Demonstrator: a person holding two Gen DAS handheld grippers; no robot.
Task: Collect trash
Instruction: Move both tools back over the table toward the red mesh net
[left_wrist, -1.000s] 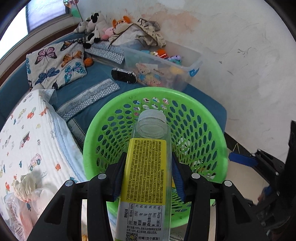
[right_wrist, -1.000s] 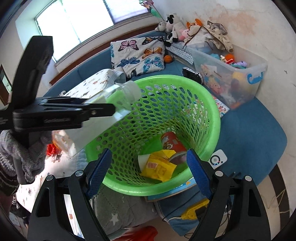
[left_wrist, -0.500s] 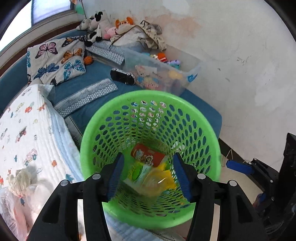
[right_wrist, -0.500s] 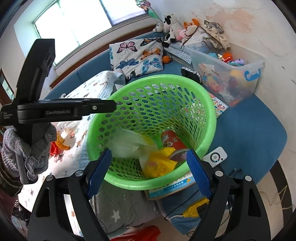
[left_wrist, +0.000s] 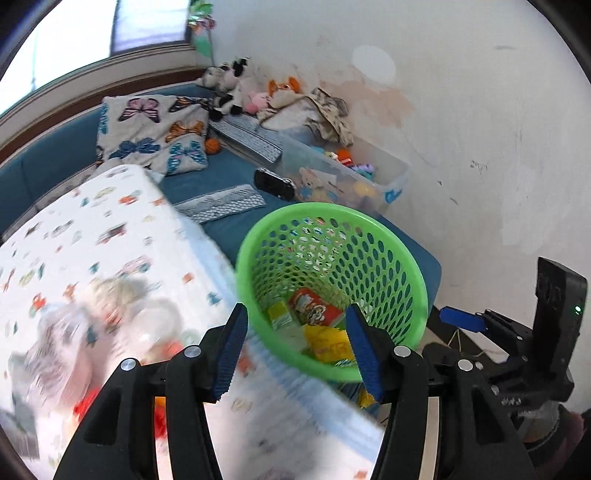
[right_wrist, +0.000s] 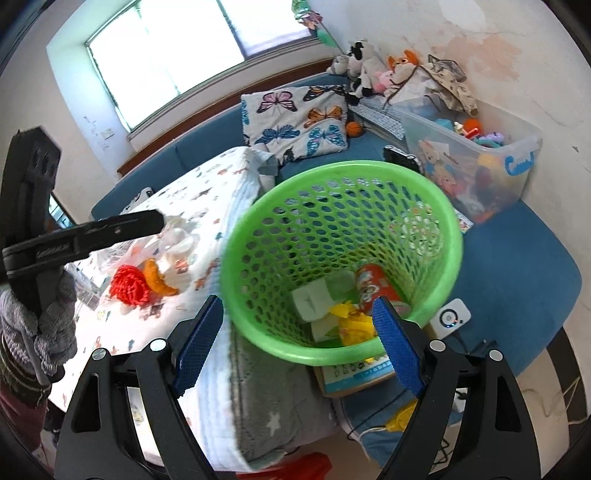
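Trash split two ways: part already down in the green mesh basket (left_wrist: 332, 210), namely a red printed can (left_wrist: 314, 308), a yellow wrapper (left_wrist: 327, 345) and a pale green-labelled piece; rest loose on the printed quilt (right_wrist: 207, 192) left of the basket.

Left gripper (left_wrist: 295, 310): jaws just been opening, now at a middling gap, nothing between the pads. Aimed down over the basket's near rim, with the quilt side of its view smeared by blur. Right gripper (right_wrist: 299, 301): jaws wide, empty, hovering over the basket's near rim, touching nothing.

Step in hand, as a judgement: drop-off finished, switching to the next pick.

Candidates on the quilt, seen from the right wrist: red mesh net (right_wrist: 129, 286), orange scrap (right_wrist: 157, 277) just beside it, crumpled clear plastic (right_wrist: 173, 236) behind both. All close together, well clear of the basket.

Next move calls for:
- swinging the left gripper over that cluster, jaws wider for the plastic
- picking one item only; net and scrap nearly touching, so easy to drag both
- pinching low on the net without catching the quilt
- carrying back over the rim before letting go

Basket standing partly on a book at the bed's edge, so no knocking the rim.
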